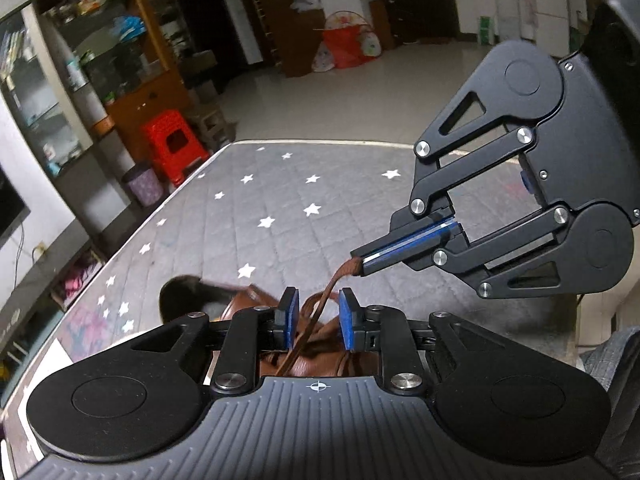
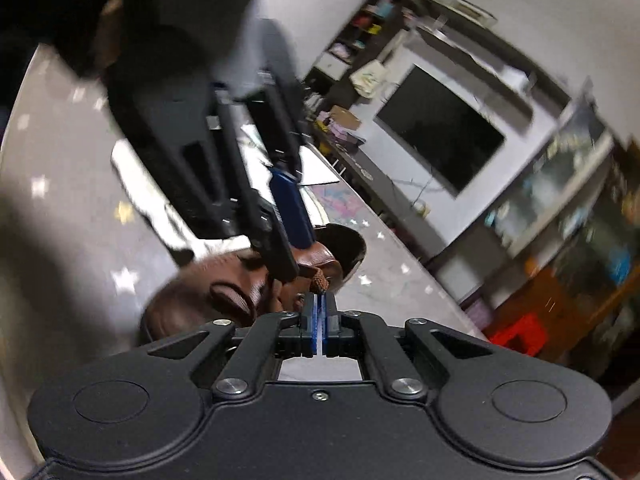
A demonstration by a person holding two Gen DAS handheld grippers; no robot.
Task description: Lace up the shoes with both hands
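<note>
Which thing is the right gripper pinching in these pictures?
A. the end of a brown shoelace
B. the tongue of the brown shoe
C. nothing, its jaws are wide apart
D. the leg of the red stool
A: the right gripper has its blue pads closed on the end of the brown shoelace, which runs down to the brown leather shoe.

The shoe (image 1: 240,308) is brown and shiny, and dark inside. Its lace (image 1: 320,300) is brown too. The table cover (image 1: 280,208) is grey with stitched squares and white stars on it. On its near left side there is a pink and blue splash. Both grippers are black, the left gripper (image 1: 318,318) and the right gripper (image 1: 362,266), with blue pads (image 1: 289,320). Far on the left stands a bright red stool (image 1: 176,144), and beside it a purple bin (image 1: 143,186) with pale dots.
</note>
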